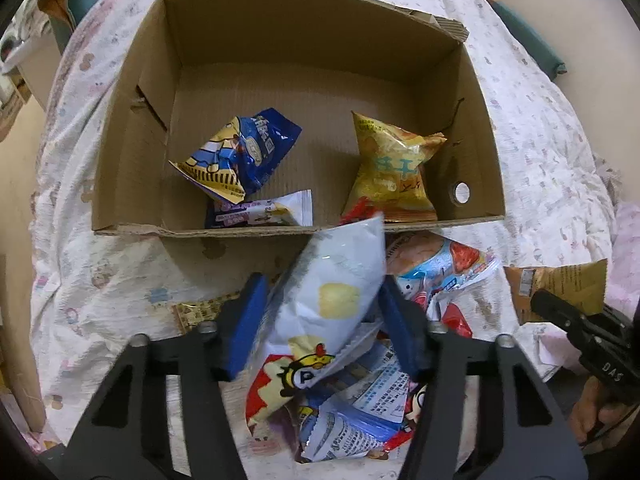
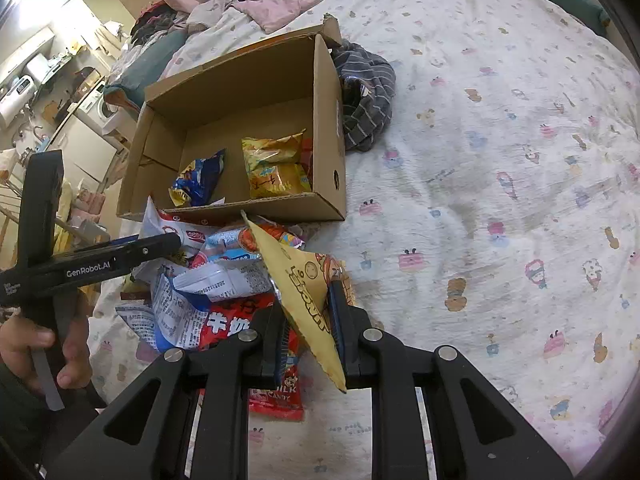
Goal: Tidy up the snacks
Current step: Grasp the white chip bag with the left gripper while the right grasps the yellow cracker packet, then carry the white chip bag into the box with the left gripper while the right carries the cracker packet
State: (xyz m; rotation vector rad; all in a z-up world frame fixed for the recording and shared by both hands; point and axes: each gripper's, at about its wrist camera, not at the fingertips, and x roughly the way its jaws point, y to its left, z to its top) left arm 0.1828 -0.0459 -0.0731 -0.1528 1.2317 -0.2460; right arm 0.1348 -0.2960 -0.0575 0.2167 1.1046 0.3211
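The right hand-held gripper (image 2: 310, 312) is clamped on a yellow snack packet (image 2: 304, 280), its blue pads pressed flat against both faces so that the packet stands on edge between them, one corner pointing toward the camera and the other up toward the box. The left hand-held gripper (image 1: 322, 312) has a pale blue snack bag (image 1: 336, 292) between its blue pads; the right pad touches the bag's edge, while the left pad sits just beside it, and whether it presses cannot be told. Under and around both grippers lies a loose pile of snack packets (image 2: 208, 296) on the bed (image 2: 500, 200), which is covered with a white sheet printed with small cartoon figures; a red candy packet (image 2: 276, 396) lies nearest at the bottom of the pile. In the right wrist view a hand (image 2: 44, 348) grips the handle of the left gripper at the left edge. Just beyond the pile sits an open cardboard box (image 1: 132, 160), its near wall touching the heap. Inside it, a blue and yellow packet (image 1: 240, 156) lies on the left with a white and purple packet (image 1: 260, 214) tucked under its near end, and a golden-yellow packet (image 1: 392, 172) lies on the right, well apart from the other two. Behind the box's right wall lies a striped grey cloth (image 2: 368, 96), and pink bedding (image 2: 280, 8) is bunched at the far end of the bed.
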